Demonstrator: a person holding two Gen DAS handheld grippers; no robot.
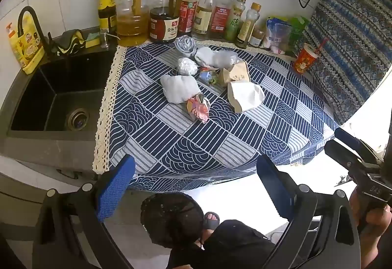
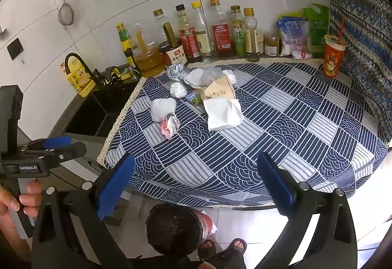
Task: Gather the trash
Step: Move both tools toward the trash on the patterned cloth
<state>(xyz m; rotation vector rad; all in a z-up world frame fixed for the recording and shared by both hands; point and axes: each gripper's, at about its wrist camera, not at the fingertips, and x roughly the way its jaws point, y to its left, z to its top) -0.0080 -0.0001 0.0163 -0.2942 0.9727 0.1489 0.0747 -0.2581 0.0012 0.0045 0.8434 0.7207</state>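
Jaws stand wide apart on both the left gripper (image 1: 196, 185) and the right gripper (image 2: 196, 183), nothing between them, both hovering off the near edge of the table (image 2: 306, 146) and pointing down toward it.

All the trash lies in a loose cluster on the far left part of the patterned cloth, just in front of the row of bottles (image 2: 196, 34). Nearest is a crumpled coloured wrapper (image 1: 198, 107), touching a white wad (image 1: 180, 87) behind it. To the right sits a flattened white paper bag (image 1: 245, 95), and behind that a brown paper cup (image 1: 236, 73) tipped on its side. Further back are a ball of foil or film (image 1: 187, 65), a small bluish packet (image 1: 207, 76), a crushed plastic bottle (image 1: 185, 45) and some more white and clear scraps.

Everything here looks light and already crushed, so none of it is fragile and a firm squeeze should do no harm. The wrapper and wad are soft and springy: best pinched across the thickest part of the bundle, so that the pads bite into folds and not a loose corner. The bag is flat and likely to slide on the cloth; its raised, puffed edge offers the better hold. The cup is thin and will collapse, which helps the grip. Foil and plastic may be slippery.

A dark-lined bin (image 2: 175, 227) waits on the floor below the table's near edge.
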